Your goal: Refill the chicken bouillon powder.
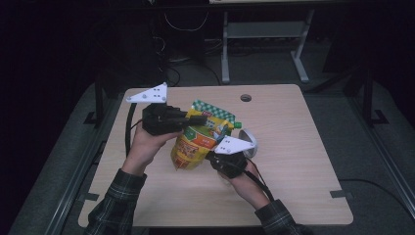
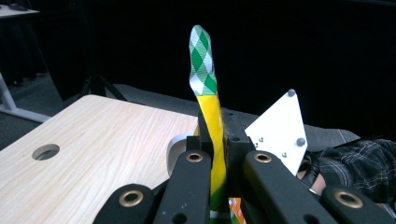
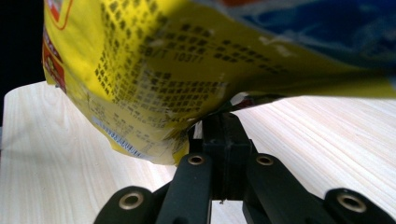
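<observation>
The left gripper [image 1: 195, 119] sits at the left of the high view, over the wooden table [image 1: 303, 147], its jaws pressed onto the upper edge of a yellow snack pouch [image 1: 198, 139]. The left gripper view adds the detail: the pouch [image 2: 212, 130] stands edge-on between the two black jaws, and its green-and-white checked top strip [image 2: 202, 60] rises above them. That view also shows a round hole [image 2: 45, 151] in the table top and, farther off, the other gripper's grey plate [image 2: 280, 130].

The pouch is lifted off the table, hanging tilted between both grippers near the table's middle.

The right gripper [image 1: 215, 159] pinches the pouch's lower edge. The right gripper view shows the jaws closed on a crumpled corner [image 3: 205, 122], with dark printed text on the yellow back face. A white round object [image 1: 249, 139] lies just behind this gripper.
</observation>
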